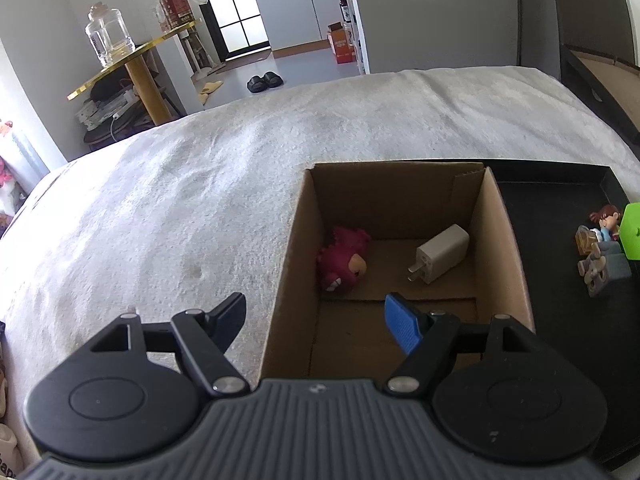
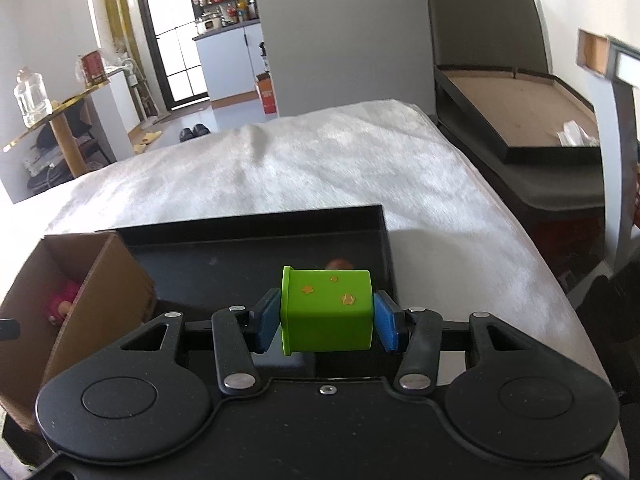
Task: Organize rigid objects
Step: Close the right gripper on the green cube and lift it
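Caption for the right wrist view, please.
Right gripper clamps green box above black tray, beside cardboard box.

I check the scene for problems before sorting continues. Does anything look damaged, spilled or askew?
Nothing stands out. The pink toy and white charger lie loosely in the cardboard box.

Grey walls, glass door [image 1: 236, 4], white blanket [image 1: 180, 208].
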The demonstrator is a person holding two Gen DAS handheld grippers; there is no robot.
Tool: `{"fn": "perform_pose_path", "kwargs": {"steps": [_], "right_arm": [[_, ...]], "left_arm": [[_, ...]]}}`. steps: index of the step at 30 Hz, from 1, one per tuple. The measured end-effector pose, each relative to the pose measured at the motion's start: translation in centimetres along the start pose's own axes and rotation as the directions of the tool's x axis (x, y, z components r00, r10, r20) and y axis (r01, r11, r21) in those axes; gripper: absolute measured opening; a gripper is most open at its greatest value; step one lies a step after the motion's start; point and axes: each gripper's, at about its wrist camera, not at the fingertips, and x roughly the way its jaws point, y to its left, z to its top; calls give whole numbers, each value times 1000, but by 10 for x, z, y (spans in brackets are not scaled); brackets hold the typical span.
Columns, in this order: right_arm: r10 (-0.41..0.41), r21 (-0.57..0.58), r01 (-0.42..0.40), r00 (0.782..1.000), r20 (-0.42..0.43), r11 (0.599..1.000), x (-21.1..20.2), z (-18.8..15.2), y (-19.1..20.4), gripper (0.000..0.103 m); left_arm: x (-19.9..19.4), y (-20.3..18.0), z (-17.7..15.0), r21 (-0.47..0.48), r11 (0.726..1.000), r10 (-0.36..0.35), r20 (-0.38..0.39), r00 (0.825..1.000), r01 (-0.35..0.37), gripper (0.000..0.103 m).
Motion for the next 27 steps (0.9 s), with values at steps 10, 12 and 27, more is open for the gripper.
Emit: {"fn": "perform_pose_path", "kwargs": {"steps": [10, 12, 27], "right_arm": [[72, -22, -71, 997, 35, 997, -7, 15, 29, 48], [89, -30, -87, 995, 43, 996, -9, 17, 36, 48], [217, -109, -209, 974, 62, 972, -11, 32, 104, 48]], "left_arm": [[0, 12, -3, -43, 999, -6, 19, 1000, 7, 75], [0, 14, -4, -45, 999, -9, 26, 1000, 10, 74], [8, 35, -11, -101, 993, -57, 32, 998, 60, 43]]}}
